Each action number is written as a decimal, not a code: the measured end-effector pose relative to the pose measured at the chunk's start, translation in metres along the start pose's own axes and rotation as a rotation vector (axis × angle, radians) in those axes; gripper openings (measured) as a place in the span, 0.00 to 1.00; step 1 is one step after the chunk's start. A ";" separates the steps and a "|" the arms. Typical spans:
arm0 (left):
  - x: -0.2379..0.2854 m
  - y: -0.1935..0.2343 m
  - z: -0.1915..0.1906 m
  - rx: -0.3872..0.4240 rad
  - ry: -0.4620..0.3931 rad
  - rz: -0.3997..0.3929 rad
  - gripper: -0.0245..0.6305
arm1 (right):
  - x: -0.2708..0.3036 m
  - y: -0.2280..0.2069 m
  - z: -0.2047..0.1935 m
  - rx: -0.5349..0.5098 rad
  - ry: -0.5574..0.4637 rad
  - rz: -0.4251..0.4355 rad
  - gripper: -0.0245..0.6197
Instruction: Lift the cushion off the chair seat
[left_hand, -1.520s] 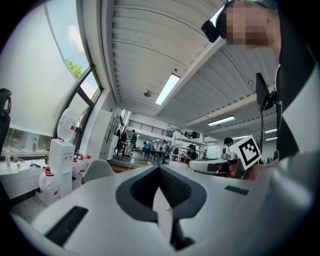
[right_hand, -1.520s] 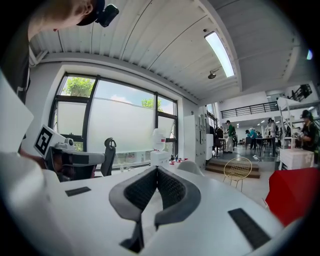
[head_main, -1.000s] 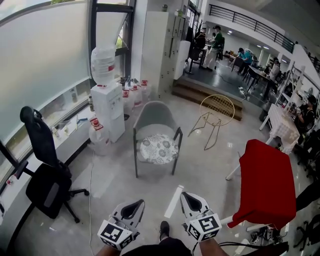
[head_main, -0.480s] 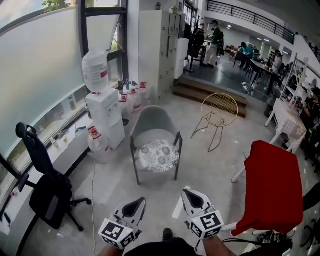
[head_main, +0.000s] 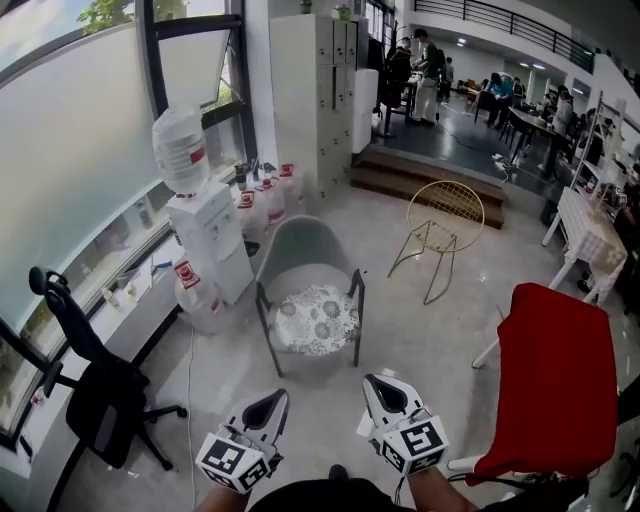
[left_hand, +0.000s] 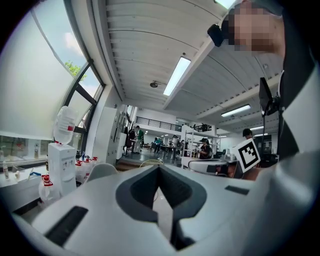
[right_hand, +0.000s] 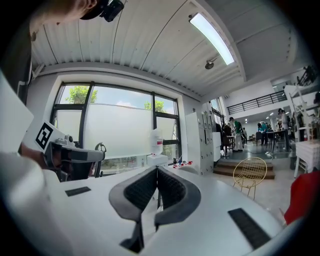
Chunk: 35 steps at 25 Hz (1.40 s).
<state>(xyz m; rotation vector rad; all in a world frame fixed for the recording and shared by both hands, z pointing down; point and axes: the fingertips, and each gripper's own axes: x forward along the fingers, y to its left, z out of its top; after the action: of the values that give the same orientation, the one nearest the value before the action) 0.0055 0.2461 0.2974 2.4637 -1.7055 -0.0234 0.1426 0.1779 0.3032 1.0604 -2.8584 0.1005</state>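
cushion (head_main: 316, 320), round-patterned in white and grey, lies flat on the seat of the grey chair (head_main: 300, 243), filling the seat out to its front edge, with the curved backrest wrapping behind it. i see it straight ahead of me, in the middle of the head view.

my left gripper (head_main: 274, 400) and right gripper (head_main: 378, 386) sit low in that view, side by side and well short of the chair. both point toward it, with only bare floor (head_main: 420, 335) between their tips and the seat's front edge. the gripper views show both sets of jaws pressed together at the tips with nothing between them.

room around the chair is uneven. on its left side a water cooler (head_main: 208, 235) stands near, with jugs (head_main: 262, 195) lined up behind it, so that flank is tight. farther left a black office chair (head_main: 95, 390) stands by the window wall. on the chair's right side the floor is open as far as a yellow wire chair (head_main: 442, 225), which stands well apart, in front of a step (head_main: 440, 190). a red cover (head_main: 552, 385) hangs over something at my right, near the right gripper, and its edge narrows that side.
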 end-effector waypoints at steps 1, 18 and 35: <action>0.008 0.000 0.000 0.004 0.000 0.003 0.05 | 0.002 -0.007 0.001 0.003 -0.001 0.001 0.05; 0.107 0.031 0.007 0.045 0.009 0.026 0.05 | 0.063 -0.080 0.006 0.058 -0.010 0.009 0.05; 0.149 0.163 0.030 0.031 -0.056 0.001 0.05 | 0.182 -0.086 0.036 0.054 -0.049 -0.124 0.05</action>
<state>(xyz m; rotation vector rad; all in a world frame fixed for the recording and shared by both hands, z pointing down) -0.0956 0.0479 0.2990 2.5075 -1.7419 -0.0669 0.0593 -0.0078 0.2892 1.2650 -2.8390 0.1448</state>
